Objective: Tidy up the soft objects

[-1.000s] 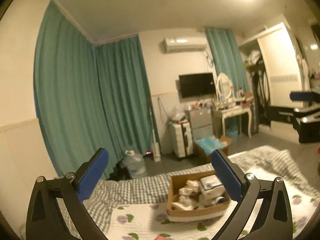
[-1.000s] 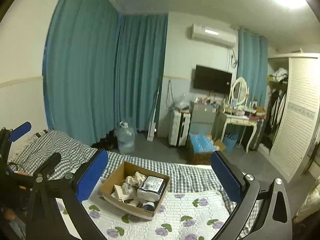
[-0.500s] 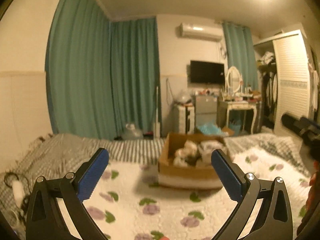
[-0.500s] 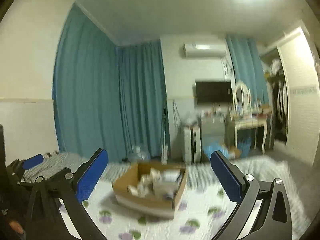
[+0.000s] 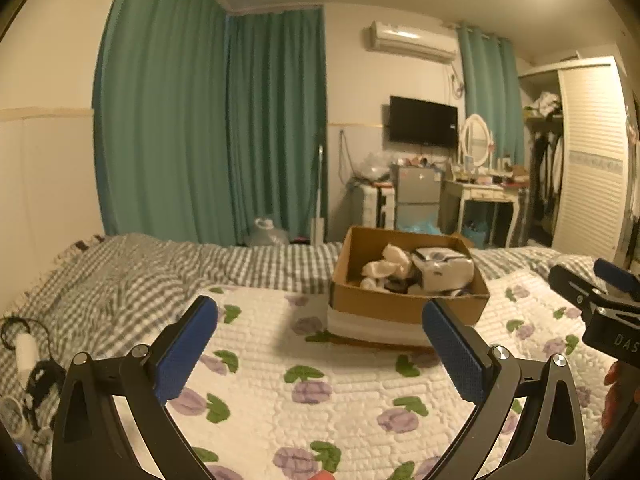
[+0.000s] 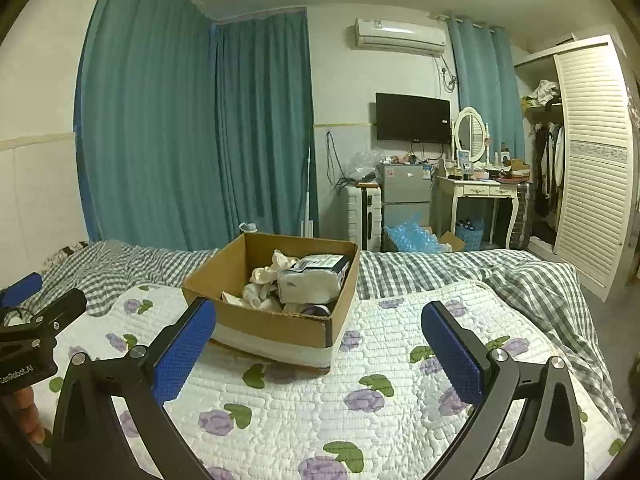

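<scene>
An open cardboard box (image 5: 404,306) (image 6: 276,330) stands on the white floral quilt (image 5: 344,392) (image 6: 376,360) on the bed. It holds crumpled pale soft items (image 5: 386,266) (image 6: 264,276) and a white and black packet (image 5: 442,268) (image 6: 312,276). My left gripper (image 5: 320,344) is open and empty, short of the box. My right gripper (image 6: 318,344) is open and empty, just in front of the box. The right gripper also shows at the right edge of the left wrist view (image 5: 600,300), and the left gripper at the left edge of the right wrist view (image 6: 32,320).
A grey checked blanket (image 5: 132,276) (image 6: 520,280) covers the far bed and right side. A cable and white charger (image 5: 26,354) lie at the left. Beyond the bed stand teal curtains, a suitcase (image 6: 364,212), a small fridge (image 6: 406,192), a dressing table (image 6: 480,192) and a wardrobe (image 6: 592,160).
Both views have steadied and tilted down toward the bed. The box now sits closer and sharper in front of both grippers. Both grippers stay open.
</scene>
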Demonstrator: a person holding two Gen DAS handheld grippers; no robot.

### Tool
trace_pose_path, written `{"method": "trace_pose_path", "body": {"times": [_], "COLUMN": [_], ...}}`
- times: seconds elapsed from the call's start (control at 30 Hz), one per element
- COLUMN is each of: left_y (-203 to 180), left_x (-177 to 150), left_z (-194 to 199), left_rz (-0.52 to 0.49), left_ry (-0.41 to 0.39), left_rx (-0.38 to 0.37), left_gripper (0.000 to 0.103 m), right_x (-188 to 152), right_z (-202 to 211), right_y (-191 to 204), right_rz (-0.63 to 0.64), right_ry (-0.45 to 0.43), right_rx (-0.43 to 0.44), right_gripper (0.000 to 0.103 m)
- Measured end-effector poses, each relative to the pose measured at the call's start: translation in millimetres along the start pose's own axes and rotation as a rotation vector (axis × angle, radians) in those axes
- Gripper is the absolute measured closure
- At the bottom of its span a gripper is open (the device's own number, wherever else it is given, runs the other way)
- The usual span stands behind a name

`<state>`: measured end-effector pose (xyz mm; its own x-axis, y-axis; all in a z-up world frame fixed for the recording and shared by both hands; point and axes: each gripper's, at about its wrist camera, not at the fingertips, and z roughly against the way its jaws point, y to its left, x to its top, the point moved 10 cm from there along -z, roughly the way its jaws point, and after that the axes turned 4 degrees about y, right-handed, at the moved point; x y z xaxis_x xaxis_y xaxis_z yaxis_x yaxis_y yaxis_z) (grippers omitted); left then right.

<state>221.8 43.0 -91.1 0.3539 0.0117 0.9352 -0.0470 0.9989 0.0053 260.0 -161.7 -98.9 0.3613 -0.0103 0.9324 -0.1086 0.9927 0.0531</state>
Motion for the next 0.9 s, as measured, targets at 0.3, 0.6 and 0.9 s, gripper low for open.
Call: {"method": "trace_pose_path", "body": {"times": [0.3,0.6,0.9], "left_y": [-1.2,1.6,0.4], "left_x": [1.0,1.4,0.3], "left_z": [2.8,3.2,2.1], "left_rz": [-0.007,-0.002,-0.023], "left_ry": [-0.004,0.007,0.014], "left_rx": [0.002,-0.015,-0.017], "left_gripper": [0.0,0.0,0.0], "right_x": [0.5,-1.4,-2.7], "right_z": [6.6,5.1,4.0], "right_y": [8.1,12.0,12.9], "right_rz": [0.028,0.029,0.031], "right_ry": [0.0,0.011,0.012], "right_rx": [0.0,0.003,0.002], "right_gripper": [0.0,0.0,0.0]}}
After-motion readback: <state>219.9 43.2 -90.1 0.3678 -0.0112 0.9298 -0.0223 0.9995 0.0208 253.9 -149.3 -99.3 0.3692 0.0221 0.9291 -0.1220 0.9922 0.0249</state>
